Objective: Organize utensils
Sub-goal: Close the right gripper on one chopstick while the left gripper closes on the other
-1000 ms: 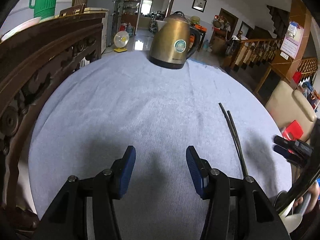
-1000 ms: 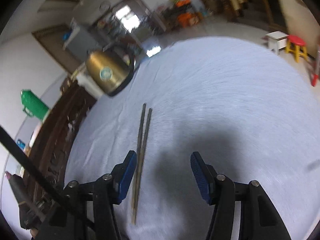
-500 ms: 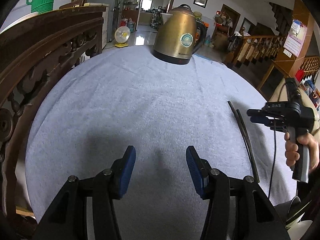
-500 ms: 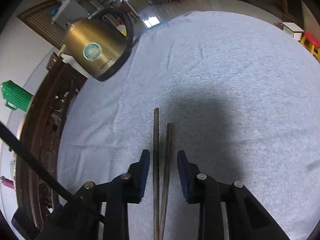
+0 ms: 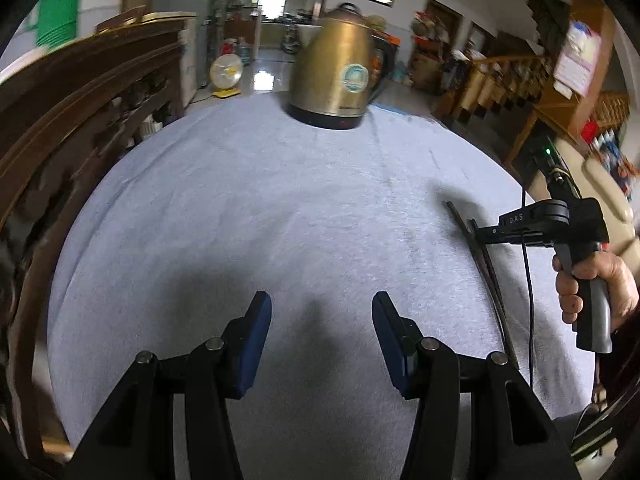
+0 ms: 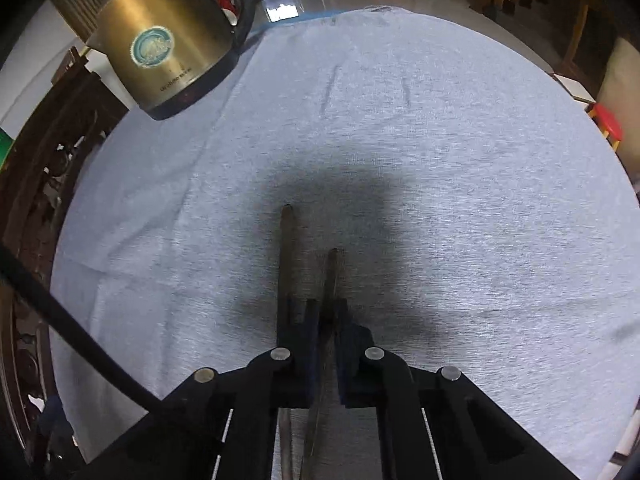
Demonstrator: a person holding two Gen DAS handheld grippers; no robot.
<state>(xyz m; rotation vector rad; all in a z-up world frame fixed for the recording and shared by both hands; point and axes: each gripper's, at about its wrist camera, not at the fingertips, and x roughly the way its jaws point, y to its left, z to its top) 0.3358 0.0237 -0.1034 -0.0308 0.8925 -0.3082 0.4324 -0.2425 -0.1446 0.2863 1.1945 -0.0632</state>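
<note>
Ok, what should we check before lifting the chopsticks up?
1. Right tool closed on the chopsticks: ok, jaws nearly together.
2. Both sticks between the jaws: not ok; only the right stick sits in the gap, and the left one seems to run under the left finger.
3. Grip tight enough: cannot tell.
4. Left tool out of the way: ok, open, empty, off to the side over the cloth.
5. Kettle clear of the lift: ok, at the far edge.
</note>
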